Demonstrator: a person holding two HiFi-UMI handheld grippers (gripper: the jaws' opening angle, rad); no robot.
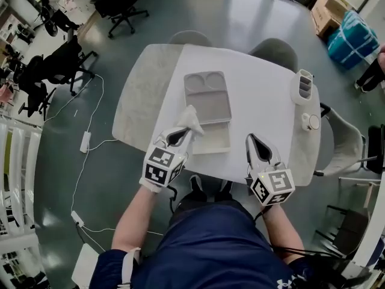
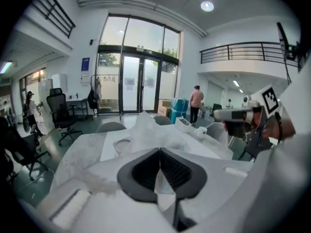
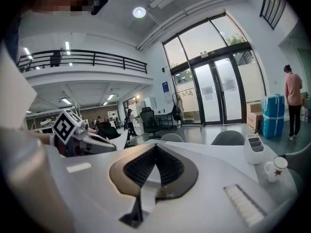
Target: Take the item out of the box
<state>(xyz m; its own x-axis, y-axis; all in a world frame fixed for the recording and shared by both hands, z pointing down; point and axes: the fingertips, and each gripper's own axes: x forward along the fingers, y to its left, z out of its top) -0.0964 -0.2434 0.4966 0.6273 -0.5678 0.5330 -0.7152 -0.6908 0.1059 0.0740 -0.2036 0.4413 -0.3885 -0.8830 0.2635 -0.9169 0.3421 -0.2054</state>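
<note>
Plastic bag (image 1: pixel 191 120), clear and crumpled, is pinched in the left tongs (image 1: pixel 182 132). In the left gripper view those tongs (image 2: pixel 159 153) are closed tight on it, and the bag (image 2: pixel 151 130) bunches up just past the tips. From the head view it sits at the tip of the left tongs, over the near left edge of the box (image 1: pixel 207 98); can't tell whether it touches the box. The box is a flat grey tray with two round wells at its far end, lying on the white desk (image 1: pixel 264 89) just ahead of the left tongs. Right tongs (image 1: pixel 252 140) are shut with nothing in them, low over the desk's near edge, right of the box; same in their own view (image 3: pixel 154 149). A white slotted holder (image 1: pixel 304 87) and a cup (image 1: pixel 310 121) stand ahead and right of the right tongs.
</note>
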